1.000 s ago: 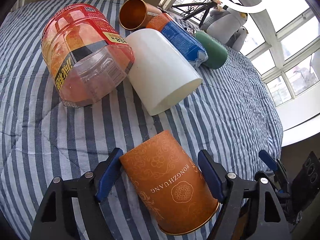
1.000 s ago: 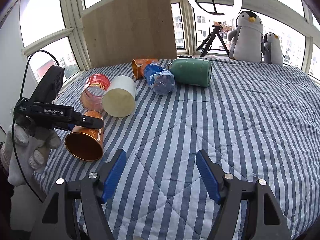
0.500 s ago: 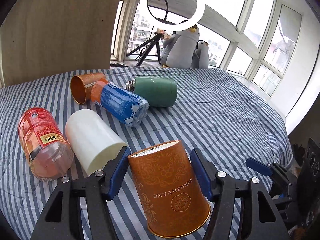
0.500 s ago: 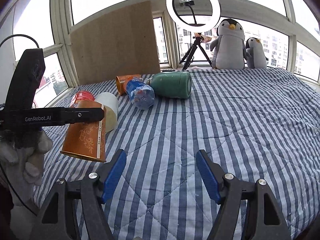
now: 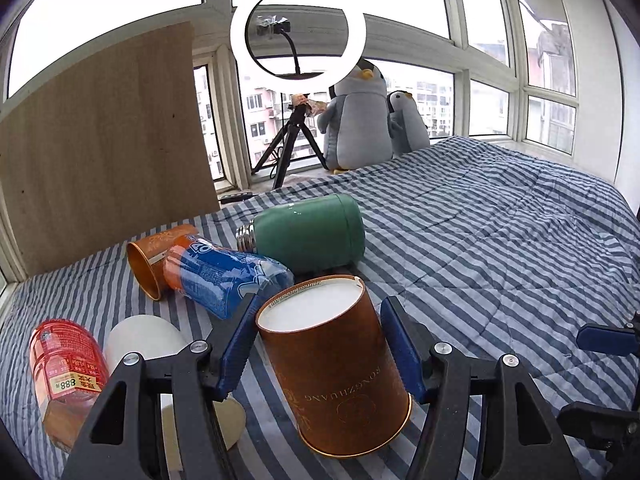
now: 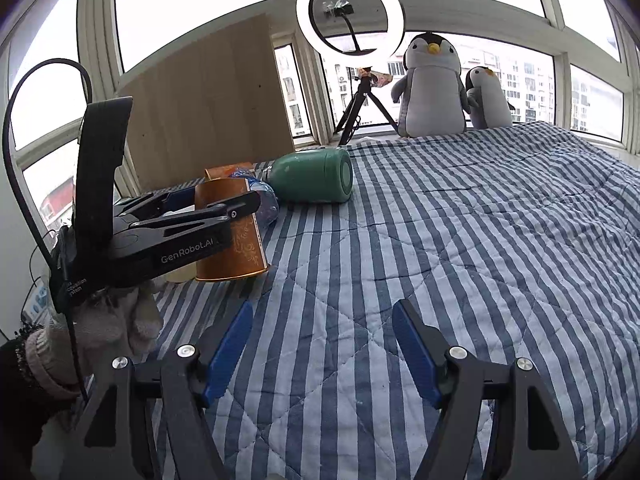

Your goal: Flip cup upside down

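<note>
Left wrist view: the left gripper (image 5: pixel 320 344) has its jaws pinching the orange cup (image 5: pixel 336 372), mouth down, white base up, just over the striped bed (image 5: pixel 500 248). Beside it lie a white cup (image 5: pixel 140 338) and red jar (image 5: pixel 66 372); beyond, a blue bottle (image 5: pixel 228 276) and green flask (image 5: pixel 308 232). The right gripper (image 6: pixel 320 348) hovers with jaws spread, nothing between them.

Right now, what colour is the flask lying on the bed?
Green metal flask with a silver threaded neck; clearest in the left wrist view.

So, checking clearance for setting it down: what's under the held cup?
Striped blanket shows below the cup; its rim looks close above it. The spot beneath its far side is hidden.
</note>
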`<state>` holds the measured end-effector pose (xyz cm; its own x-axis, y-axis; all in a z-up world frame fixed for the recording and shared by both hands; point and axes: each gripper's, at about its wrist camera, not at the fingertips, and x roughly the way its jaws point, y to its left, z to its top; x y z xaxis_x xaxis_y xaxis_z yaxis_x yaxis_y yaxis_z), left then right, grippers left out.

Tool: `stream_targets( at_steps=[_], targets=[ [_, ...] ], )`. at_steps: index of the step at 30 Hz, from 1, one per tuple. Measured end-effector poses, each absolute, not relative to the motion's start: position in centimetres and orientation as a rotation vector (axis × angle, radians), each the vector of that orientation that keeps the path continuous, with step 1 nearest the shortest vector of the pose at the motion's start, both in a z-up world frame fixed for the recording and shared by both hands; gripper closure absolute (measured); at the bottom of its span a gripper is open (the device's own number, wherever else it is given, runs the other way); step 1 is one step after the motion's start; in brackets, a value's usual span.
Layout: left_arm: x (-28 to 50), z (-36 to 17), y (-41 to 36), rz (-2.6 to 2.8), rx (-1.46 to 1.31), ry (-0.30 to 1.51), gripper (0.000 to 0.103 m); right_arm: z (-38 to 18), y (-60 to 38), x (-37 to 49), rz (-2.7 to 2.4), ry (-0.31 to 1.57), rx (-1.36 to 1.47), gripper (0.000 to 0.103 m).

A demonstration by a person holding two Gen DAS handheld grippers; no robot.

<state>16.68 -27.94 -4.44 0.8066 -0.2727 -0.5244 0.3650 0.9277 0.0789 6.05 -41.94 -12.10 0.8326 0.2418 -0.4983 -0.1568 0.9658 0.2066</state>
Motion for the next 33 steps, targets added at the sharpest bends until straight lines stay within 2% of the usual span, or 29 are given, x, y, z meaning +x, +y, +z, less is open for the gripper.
stream_targets(
  at_steps=[5, 7, 8, 13, 17, 19, 23, 33],
  targets=[
    [16.0, -4.6, -27.8, -0.365, 0.188, 0.564, 0.034, -12.1, -42.1, 5.8, 0.219, 0.540, 0.163, 0.034],
    [15.9, -4.5, -27.6, -0.388, 0.186, 0.586, 0.016, -12.0, -42.0, 5.7, 0.214, 0.535, 0.155, 0.034],
    [15.7, -4.4, -27.4, -0.391, 0.183, 0.590, 0.015, -12.0, -41.9, 5.5, 0.213, 0.533, 0.151, 0.034],
    [12.7, -3.0, -25.5, -0.390, 0.171, 0.550, 0.014, -11.7, -41.0, 4.7, 0.198, 0.496, 0.117, 0.034],
    [8.3, -1.4, -22.3, -0.344, 0.148, 0.452, 0.012, -11.3, -40.1, 3.6, 0.174, 0.427, 0.078, 0.034],
    [5.8, -0.7, -20.3, -0.312, 0.110, 0.402, 0.005, -10.9, -39.8, 3.1, 0.168, 0.382, 0.070, 0.030],
    [1.5, 0.2, -16.3, -0.204, 0.041, 0.311, 0.003, -10.2, -39.0, 2.1, 0.158, 0.271, 0.059, 0.023],
    [-4.8, 0.2, -10.4, 0.084, -0.015, 0.081, 0.001, -9.6, -36.4, 2.4, 0.125, 0.137, 0.007, 0.023]
  ],
)
